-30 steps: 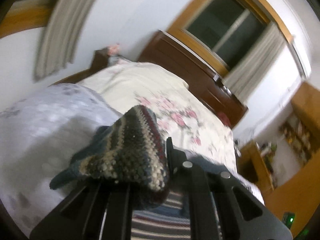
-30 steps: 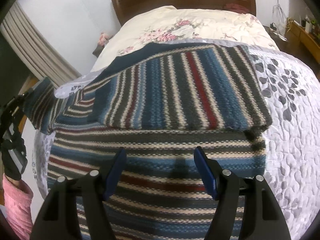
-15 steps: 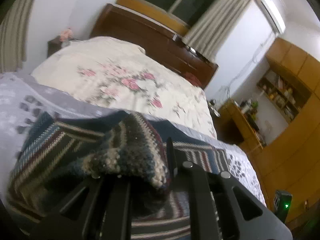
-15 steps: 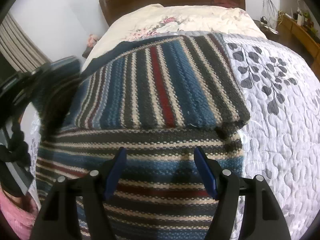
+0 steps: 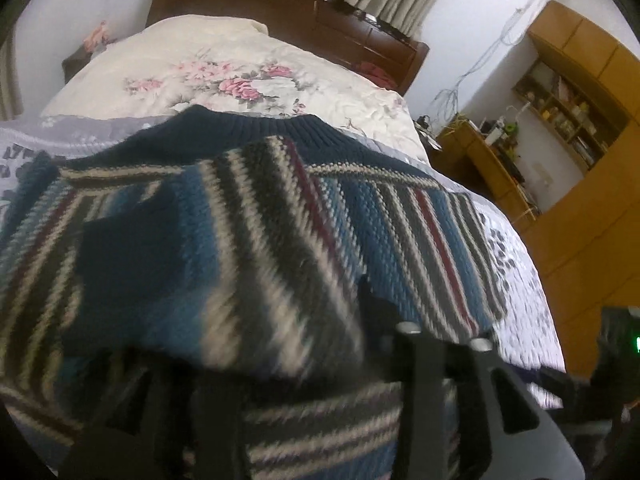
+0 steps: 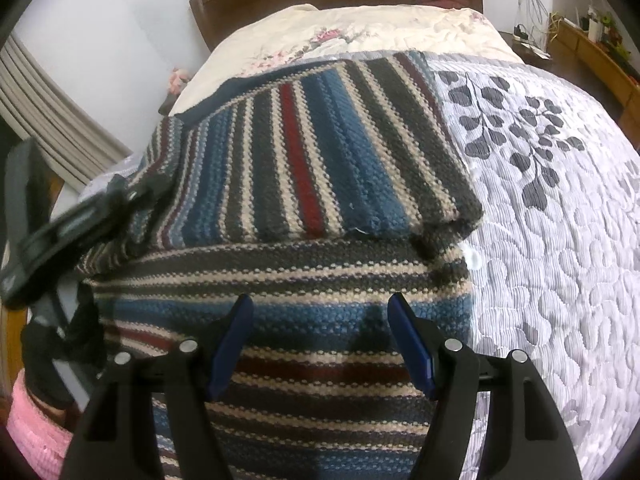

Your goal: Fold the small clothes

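Here, striped sweater [image 6: 320, 168] under wide right tongs [image 6: 320, 344], left tongs [image 5: 260, 360] pinching its sleeve [image 5: 240, 260].

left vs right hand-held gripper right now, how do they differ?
The left hand-held gripper is shut on a fold of the striped sweater; the right hand-held gripper is open and holds nothing. The left one comes in from the sweater's side edge; the right hovers above its near part. Both are black and over the sweater.
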A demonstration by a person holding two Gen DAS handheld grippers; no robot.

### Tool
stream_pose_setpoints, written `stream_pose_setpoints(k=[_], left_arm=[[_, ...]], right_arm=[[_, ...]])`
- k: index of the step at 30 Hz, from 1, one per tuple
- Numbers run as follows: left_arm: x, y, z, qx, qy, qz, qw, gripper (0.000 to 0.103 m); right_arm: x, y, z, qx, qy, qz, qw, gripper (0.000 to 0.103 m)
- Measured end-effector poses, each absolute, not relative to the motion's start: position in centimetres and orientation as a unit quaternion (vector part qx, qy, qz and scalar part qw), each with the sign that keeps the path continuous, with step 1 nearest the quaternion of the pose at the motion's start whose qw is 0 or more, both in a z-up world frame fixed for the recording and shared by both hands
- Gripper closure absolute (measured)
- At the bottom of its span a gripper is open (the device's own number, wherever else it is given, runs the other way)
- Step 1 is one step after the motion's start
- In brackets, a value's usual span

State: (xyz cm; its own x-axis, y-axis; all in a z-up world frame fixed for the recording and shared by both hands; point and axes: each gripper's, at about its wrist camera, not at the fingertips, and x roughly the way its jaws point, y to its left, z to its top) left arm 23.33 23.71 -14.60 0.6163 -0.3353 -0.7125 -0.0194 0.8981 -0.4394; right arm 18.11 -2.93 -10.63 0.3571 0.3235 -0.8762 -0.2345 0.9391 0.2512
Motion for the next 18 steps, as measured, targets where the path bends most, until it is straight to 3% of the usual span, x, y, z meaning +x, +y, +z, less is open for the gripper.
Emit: stream_pose_setpoints(k=[7, 13, 18], left_arm=[[17.9, 29.9, -12.5, -0.195, 0.409, -0.065, 0.889, 0.046], [15.3, 35.4, -12.7, -0.218, 0.4, -0.026, 0.89, 0.045], [15.0, 35.4, -12.6, -0.214, 0.398, -0.029, 0.892, 0.044]], right_arm=[[19.8, 1.2, -7.8, 0.015, 0.523, 0.206, 0.827, 0.033], [21.8, 8.3, -5.3, -0.03, 0.51, 0.261, 0.819, 0.033], [24.4, 13.3, -5.4, -0.004, 0.537, 0.298, 0.789, 0.033]])
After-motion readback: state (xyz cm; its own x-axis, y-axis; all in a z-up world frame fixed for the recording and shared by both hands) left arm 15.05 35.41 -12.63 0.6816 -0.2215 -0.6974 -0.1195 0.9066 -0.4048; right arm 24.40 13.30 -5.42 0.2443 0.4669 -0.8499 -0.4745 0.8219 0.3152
